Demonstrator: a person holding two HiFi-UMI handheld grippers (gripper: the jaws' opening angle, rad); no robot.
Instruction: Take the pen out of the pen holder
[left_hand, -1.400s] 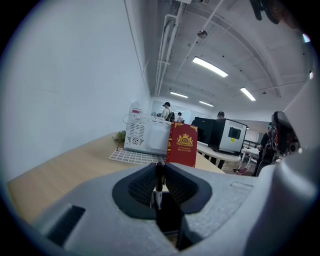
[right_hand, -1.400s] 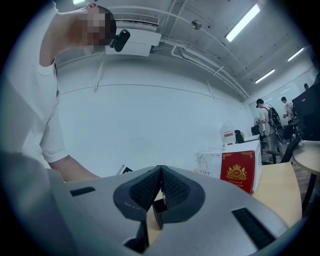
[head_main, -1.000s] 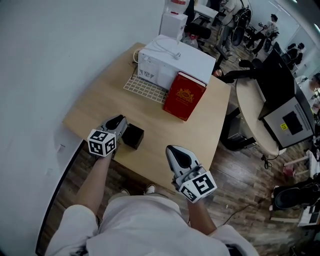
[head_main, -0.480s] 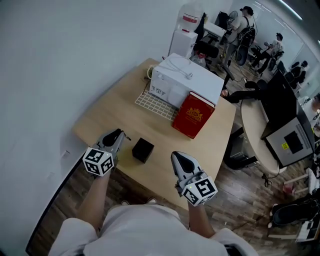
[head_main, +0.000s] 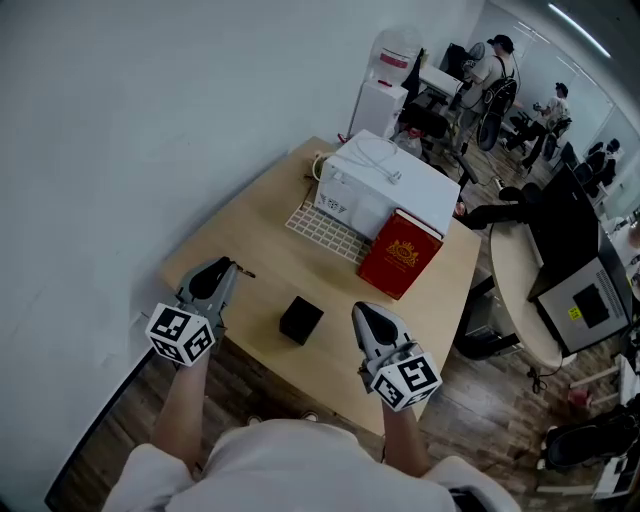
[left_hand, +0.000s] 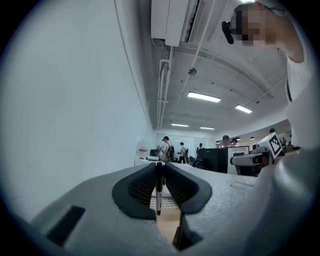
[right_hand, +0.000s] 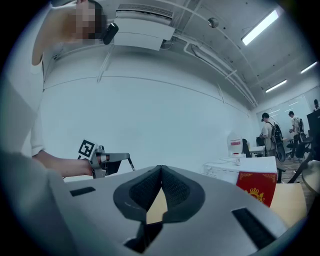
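Our left gripper (left_hand: 159, 167) pinches the pen (left_hand: 158, 196), apart from the black pen holder (head_main: 300, 320). Our right gripper (right_hand: 160, 172) is pressed together, empty. The red book's (head_main: 401, 266) gold print is too small to read.

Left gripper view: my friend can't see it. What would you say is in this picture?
The left gripper is shut on a dark pen, which hangs straight down between its pads above the wooden table. A plain white wall fills the left side, and far off some people stand under long ceiling lights.
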